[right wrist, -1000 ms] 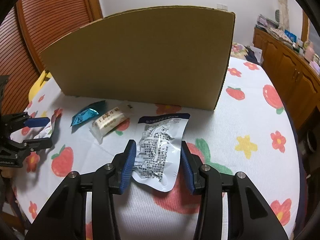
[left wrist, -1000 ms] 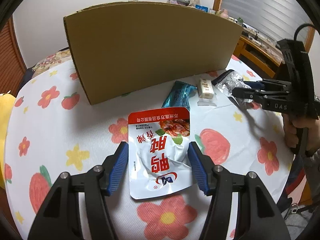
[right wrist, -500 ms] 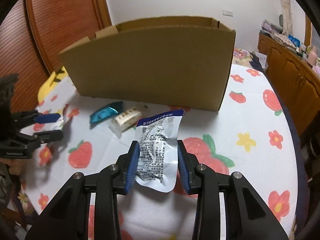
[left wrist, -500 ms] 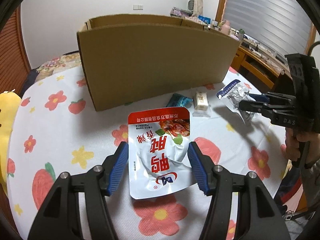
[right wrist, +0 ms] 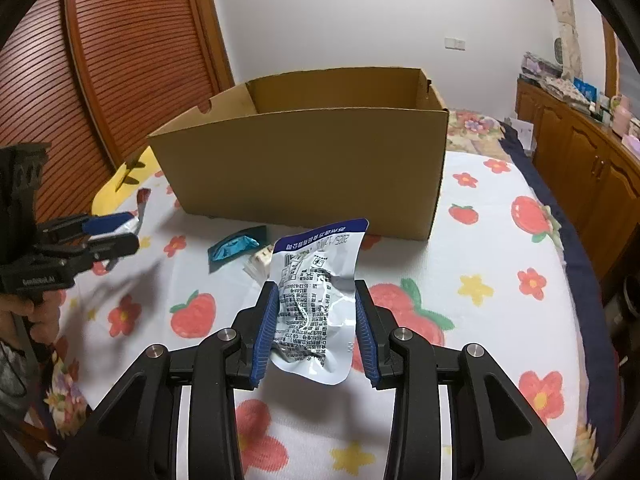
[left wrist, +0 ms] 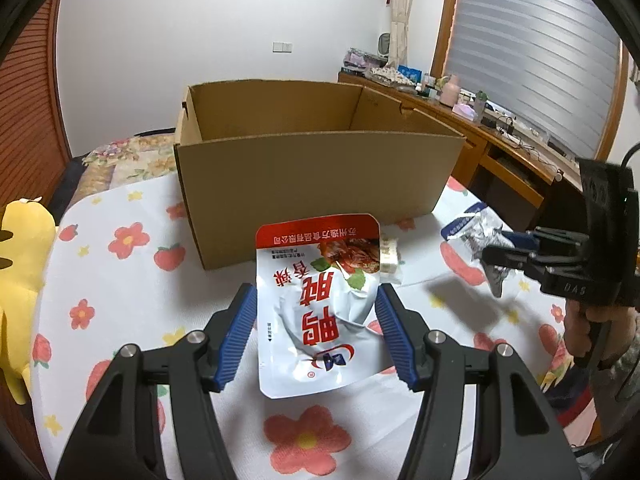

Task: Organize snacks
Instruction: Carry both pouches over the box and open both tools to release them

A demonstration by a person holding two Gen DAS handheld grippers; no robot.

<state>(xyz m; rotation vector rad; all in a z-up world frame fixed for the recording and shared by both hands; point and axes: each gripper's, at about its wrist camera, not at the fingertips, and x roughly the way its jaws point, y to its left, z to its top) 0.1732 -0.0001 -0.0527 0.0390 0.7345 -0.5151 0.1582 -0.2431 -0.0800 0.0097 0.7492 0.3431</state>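
Note:
My left gripper (left wrist: pixel 314 296) is shut on a red-and-white snack pouch (left wrist: pixel 316 320), held clear of the flowered tablecloth (left wrist: pixel 120 280). My right gripper (right wrist: pixel 316 292) is shut on a crinkled silver pouch with a blue top (right wrist: pixel 320 264), its pads pressing both sides. An open, empty-looking cardboard box (left wrist: pixel 312 176) (right wrist: pixel 304 172) stands just beyond both. The left wrist view shows the right gripper (left wrist: pixel 500 246) with its silver pouch (left wrist: pixel 476 232) at the right edge. The right wrist view shows the left gripper (right wrist: pixel 134 229) at the left edge.
A teal wrapper (right wrist: pixel 236 246) and a small white snack bar (right wrist: pixel 260 262) (left wrist: pixel 388 254) lie on the cloth before the box. A yellow plush toy (left wrist: pixel 20 264) sits at the table's left edge. Wooden cabinets (right wrist: pixel 580 152) line the right wall.
Both grippers have risen with their pouches, and the box's inside has come into view over its front wall. The right jaws have tightened slightly on the silver pouch.

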